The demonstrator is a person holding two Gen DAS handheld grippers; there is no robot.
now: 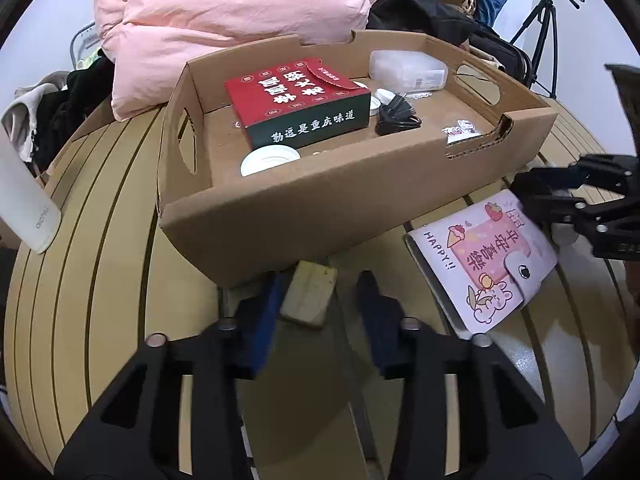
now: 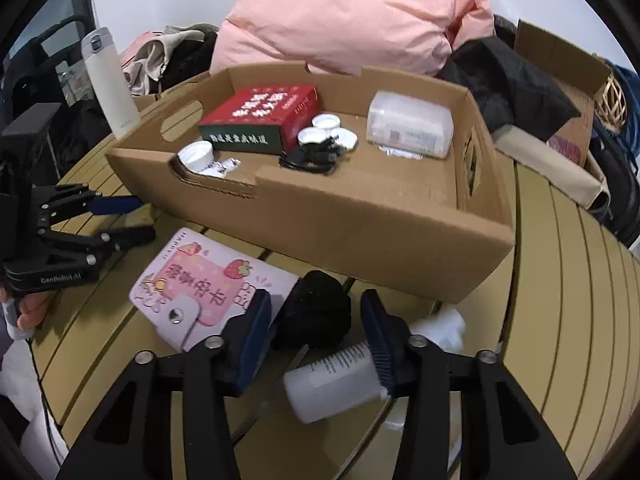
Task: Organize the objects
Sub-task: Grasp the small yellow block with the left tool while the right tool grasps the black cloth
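Observation:
A cardboard tray (image 1: 340,200) (image 2: 360,224) on the slatted table holds a red and green box (image 1: 300,100) (image 2: 260,116), a clear plastic container (image 1: 408,68) (image 2: 408,124), white caps and a black cable (image 1: 396,118) (image 2: 316,156). My left gripper (image 1: 320,304) is open around a small beige block (image 1: 308,296) just before the tray. My right gripper (image 2: 316,332) is open around a black round object (image 2: 316,312); a white bottle (image 2: 336,380) lies under it. A pink notebook (image 1: 484,256) (image 2: 212,288) lies between the grippers.
A pink jacket (image 1: 240,12) (image 2: 340,12) and dark clothes are piled behind the tray. A white flask (image 1: 24,200) (image 2: 110,80) stands at the left. An open carton (image 2: 568,80) sits far right, and a tripod (image 1: 540,32) stands behind.

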